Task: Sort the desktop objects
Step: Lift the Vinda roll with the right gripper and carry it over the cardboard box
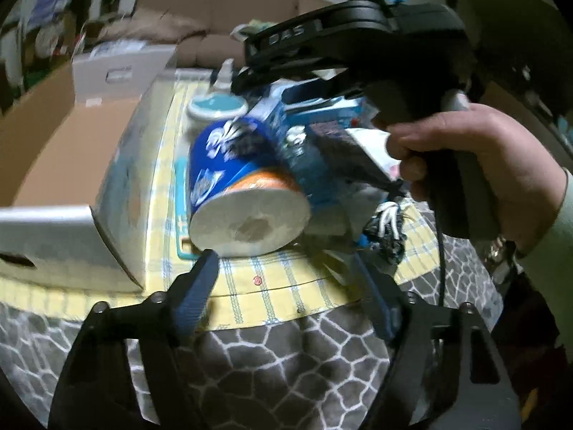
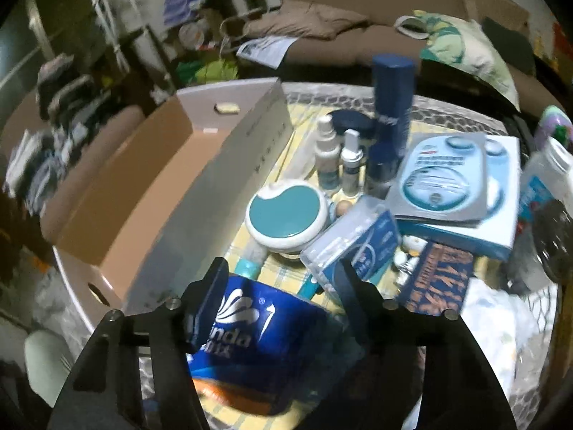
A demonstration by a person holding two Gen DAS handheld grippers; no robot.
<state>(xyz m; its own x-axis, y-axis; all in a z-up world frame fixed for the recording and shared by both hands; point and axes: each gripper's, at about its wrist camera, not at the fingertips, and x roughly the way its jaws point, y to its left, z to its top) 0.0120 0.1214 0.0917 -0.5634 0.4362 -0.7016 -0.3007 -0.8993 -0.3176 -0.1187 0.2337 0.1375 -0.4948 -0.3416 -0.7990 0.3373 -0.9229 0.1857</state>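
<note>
blue-wrapped toilet paper roll (image 1: 247, 186) lies on its side, centre of the left wrist frame, white end facing the camera, on a yellow checked tablecloth (image 1: 279, 290). same roll fills the lower centre of the right wrist frame (image 2: 265, 337).

right gripper (image 2: 283, 286): fingers either side of the roll, left pad (image 2: 209, 304) pressed on the wrapper, right finger against the other side. reads as clamped on the roll. in the left wrist frame the right gripper (image 1: 343, 46) comes in from upper right, held by the right hand (image 1: 476, 157); its tips are hidden behind the clutter there.

left gripper (image 1: 283, 268): jaws apart, bottom of frame, nothing between them. left fingertip (image 1: 207, 261) sits just in front of the roll's white end; contact unclear.

cardboard box (image 2: 161, 186), open top, runs along the left of both frames, just beside the roll.

behind the roll, mid-frame in the right wrist view:
- round white case with teal lid (image 2: 286, 215)
- small blue carton (image 2: 354, 243), tilted, near the right finger
- two white spray bottles (image 2: 327, 154), upright
- tall dark blue can (image 2: 392, 100), upright
- flat light-blue packet (image 2: 447, 175) on a box, right of centre
- dark blue and orange packet (image 2: 437, 279), lower right

brown sofa (image 2: 358, 18) across the top of the frame. motion blur throughout, labels mostly unreadable.
</note>
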